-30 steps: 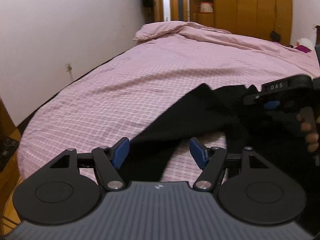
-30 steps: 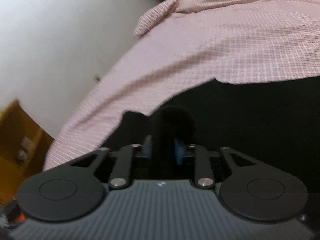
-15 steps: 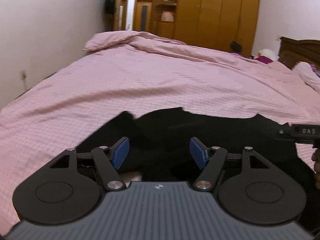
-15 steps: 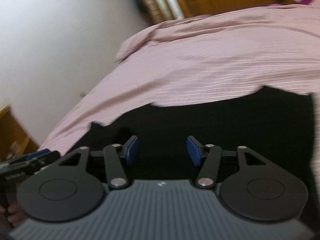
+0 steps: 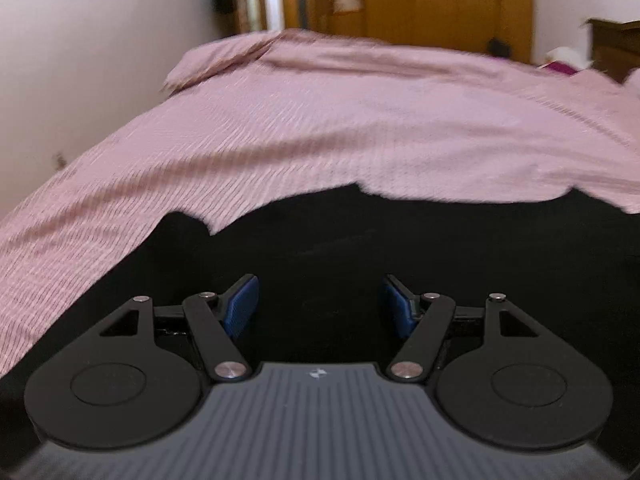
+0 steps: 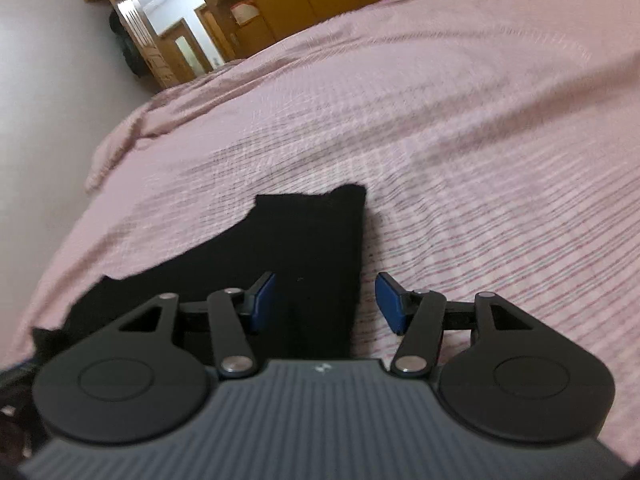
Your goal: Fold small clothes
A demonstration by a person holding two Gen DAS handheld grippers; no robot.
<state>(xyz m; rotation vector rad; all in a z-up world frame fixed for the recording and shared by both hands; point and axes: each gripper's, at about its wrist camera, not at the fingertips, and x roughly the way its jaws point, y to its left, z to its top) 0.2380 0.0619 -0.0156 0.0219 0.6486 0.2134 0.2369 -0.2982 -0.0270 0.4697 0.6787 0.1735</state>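
1. Directly ahead of and beneath both claws, on the bed, a flat black garment of soft matte cloth [image 5: 400, 248] is laid out; in the right wrist view the same garment [image 6: 312, 248] is seen as a long dark panel running away from the camera.
2. Left claw [image 5: 318, 306]: jaws spread wide, blue ribbed pads clear of the cloth, nothing pinched. The garment is spread across the whole width under it, far edge ragged and roughly crosswise.
3. Right claw [image 6: 325, 306]: jaws spread, nothing pinched. The straight right-hand edge of the garment is seen passing between the pads, nearer the left one; bare bedding lies under the right pad.
4. Governing relation, judged: the garment's long axis appears to run side to side between the two claws, with the right claw placed at its right-hand end and the left claw over its middle. That end edge is judged nearest for the right claw to take up.
5. Pink checked bed cover of woven cotton [image 5: 360, 128]: soft, lightly rumpled, yielding under load.
6. Garment handling, judged: limp, thin, easily dragged; a shallow pinch at the edge is called for.
7. Background: wooden wardrobe with plain flat doors [image 5: 448, 0], blurred.
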